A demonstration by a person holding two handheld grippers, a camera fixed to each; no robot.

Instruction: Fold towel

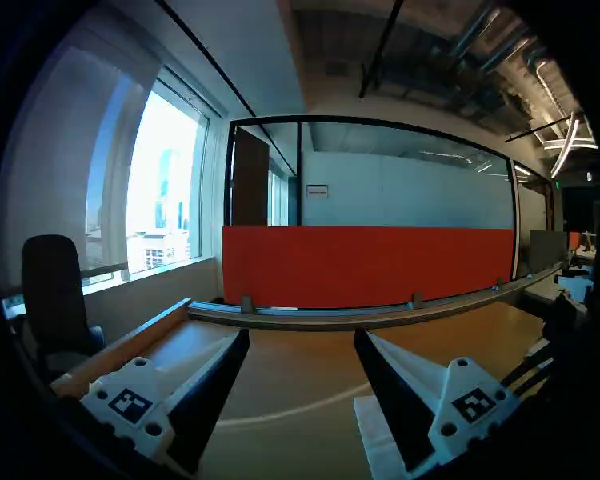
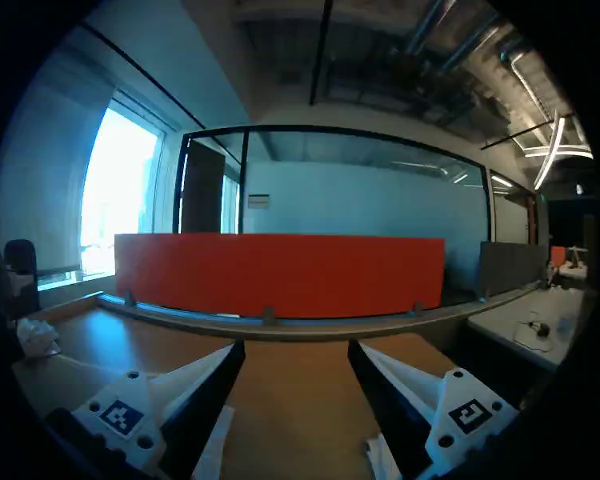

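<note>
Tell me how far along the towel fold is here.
Done: nothing I can confirm; a strip of white towel lies on the desk, too little to judge folds. In hand: nothing; the left gripper and right gripper are open and empty above the desk. Left: grasp the towel and fold it.

The left gripper view sits low over the desk [image 1: 300, 384] and faces level along it. The left tongs [image 1: 300, 332] are spread at the bottom of the frame, and the red divider [image 1: 364, 268] runs across the middle. The right gripper view looks the same way from the same low height, past the spread right tongs [image 2: 296, 344]. Both share the divider, the glass wall [image 1: 404, 192] behind it and the window [image 1: 160, 204] at the left (larger in the left gripper view).
</note>
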